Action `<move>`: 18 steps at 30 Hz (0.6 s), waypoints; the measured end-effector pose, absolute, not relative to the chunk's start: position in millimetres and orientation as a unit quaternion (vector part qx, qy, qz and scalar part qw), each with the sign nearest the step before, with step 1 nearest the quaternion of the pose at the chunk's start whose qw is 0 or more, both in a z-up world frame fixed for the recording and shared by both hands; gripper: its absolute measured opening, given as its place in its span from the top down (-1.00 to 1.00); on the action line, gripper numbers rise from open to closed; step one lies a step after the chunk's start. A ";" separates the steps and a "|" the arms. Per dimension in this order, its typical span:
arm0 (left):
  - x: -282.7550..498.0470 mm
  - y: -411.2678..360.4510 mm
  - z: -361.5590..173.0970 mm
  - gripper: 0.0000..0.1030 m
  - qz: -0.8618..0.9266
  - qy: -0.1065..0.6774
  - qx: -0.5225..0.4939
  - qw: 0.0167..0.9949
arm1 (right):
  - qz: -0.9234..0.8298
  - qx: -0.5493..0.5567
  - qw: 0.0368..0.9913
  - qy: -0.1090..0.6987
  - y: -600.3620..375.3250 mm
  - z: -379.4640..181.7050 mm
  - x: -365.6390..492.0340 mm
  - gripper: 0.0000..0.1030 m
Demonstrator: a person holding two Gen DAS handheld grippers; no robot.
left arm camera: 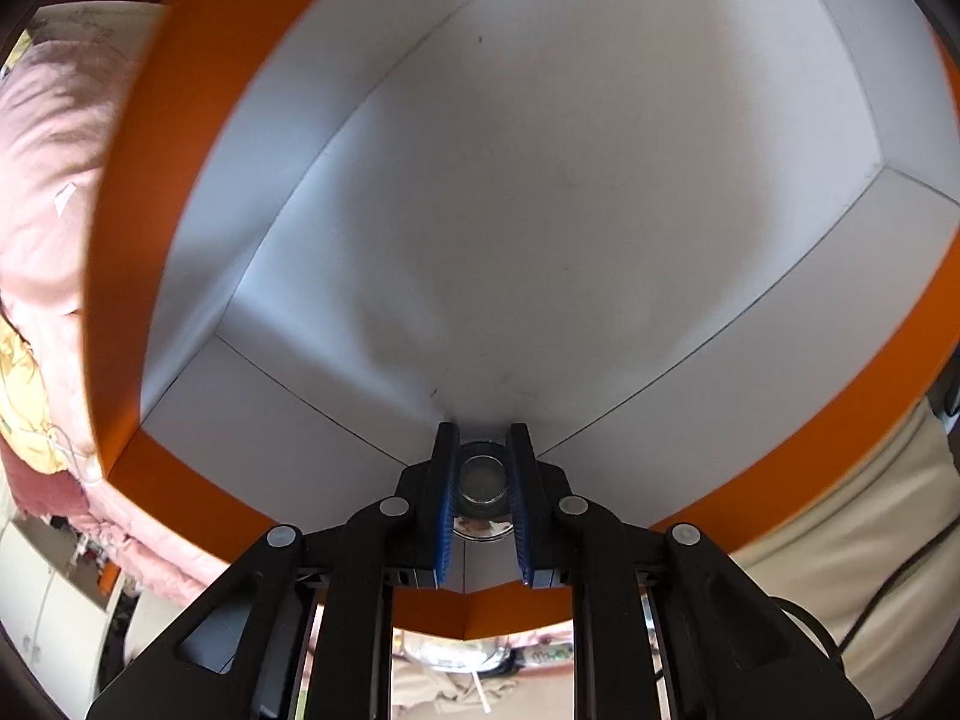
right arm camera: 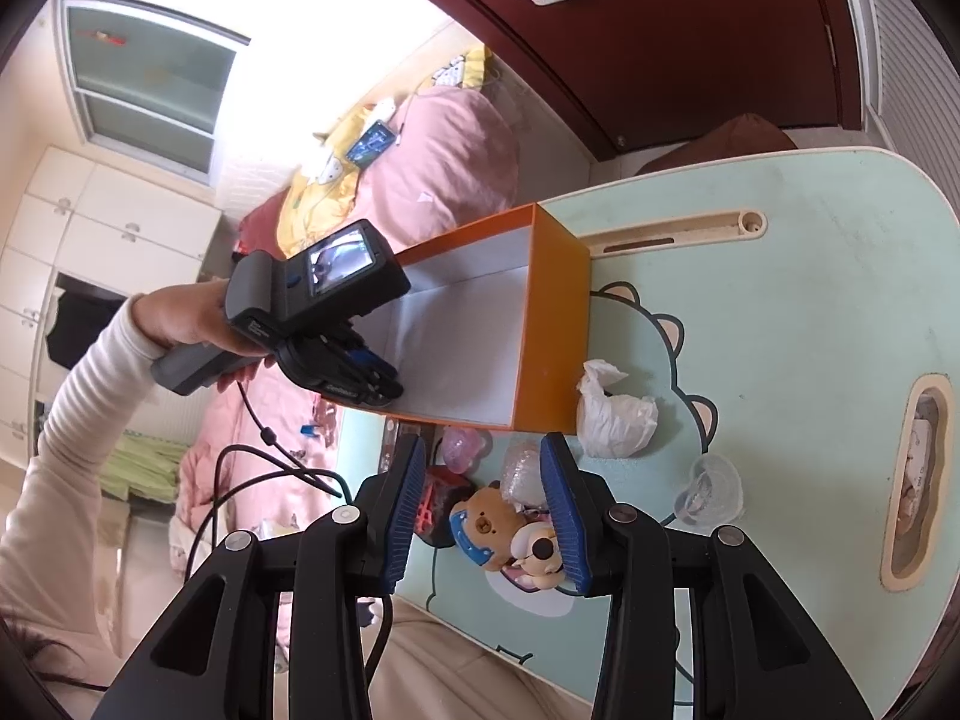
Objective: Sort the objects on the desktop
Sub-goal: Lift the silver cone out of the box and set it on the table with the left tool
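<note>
- Left wrist view: the left hand-held gripper [left arm camera: 483,480] has its blue-padded fingers [left arm camera: 443,498] closed narrowly on a small round clear-and-silver container [left arm camera: 482,483], held inside the orange cardboard box with white inner walls [left arm camera: 180,150], close to the box's white floor.
- Right wrist view: a hand [right arm camera: 192,315] in a cream ribbed sleeve [right arm camera: 78,408] holds that left tool, tilted down into the open box, which sits near the worktop's far edge.
- The right hand-held gripper [right arm camera: 483,504] is spread wide and holds nothing, hovering over a brown teddy-bear toy [right arm camera: 486,525] on the pale green worktop with a cartoon print [right arm camera: 780,300].
- Just beside the box lies a crumpled white tissue [right arm camera: 612,408]; a clear plastic piece [right arm camera: 711,489] lies further right, and a pink translucent item [right arm camera: 459,447] sits near the box's near wall.
- Beyond the worktop is a bed with pink bedding [right arm camera: 444,168].
</note>
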State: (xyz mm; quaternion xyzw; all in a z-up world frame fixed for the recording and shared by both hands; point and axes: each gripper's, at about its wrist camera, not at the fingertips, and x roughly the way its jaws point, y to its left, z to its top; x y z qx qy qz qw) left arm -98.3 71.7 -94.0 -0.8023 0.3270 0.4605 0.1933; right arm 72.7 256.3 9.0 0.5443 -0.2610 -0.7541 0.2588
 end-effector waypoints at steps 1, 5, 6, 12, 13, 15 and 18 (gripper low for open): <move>-99.8 72.1 -90.7 0.67 0.465 0.323 -0.800 0.197 | -0.754 0.544 0.258 -0.261 256.2 8.7 72.4 0.23; -103.6 71.4 -68.8 0.67 0.495 0.294 -0.788 0.220 | -0.754 0.544 0.256 -0.263 256.1 7.6 71.1 0.23; -103.1 69.6 -57.8 0.67 0.509 0.279 -0.781 0.233 | -0.755 0.544 0.255 -0.264 256.4 7.2 70.7 0.23; -100.0 58.9 8.1 0.67 0.584 0.185 -0.729 0.305 | -0.779 0.537 0.228 -0.231 254.6 3.9 79.0 0.23; -99.5 57.1 19.1 0.67 0.596 0.169 -0.719 0.316 | -0.784 0.535 0.222 -0.223 253.8 3.1 81.3 0.23; -89.2 49.6 38.3 0.67 0.617 0.125 -0.699 0.337 | -0.794 0.531 0.210 -0.208 252.3 1.4 85.8 0.23; -61.6 19.8 38.2 0.67 0.640 0.043 -0.684 0.346 | -0.809 0.525 0.192 -0.185 250.0 -1.1 92.7 0.23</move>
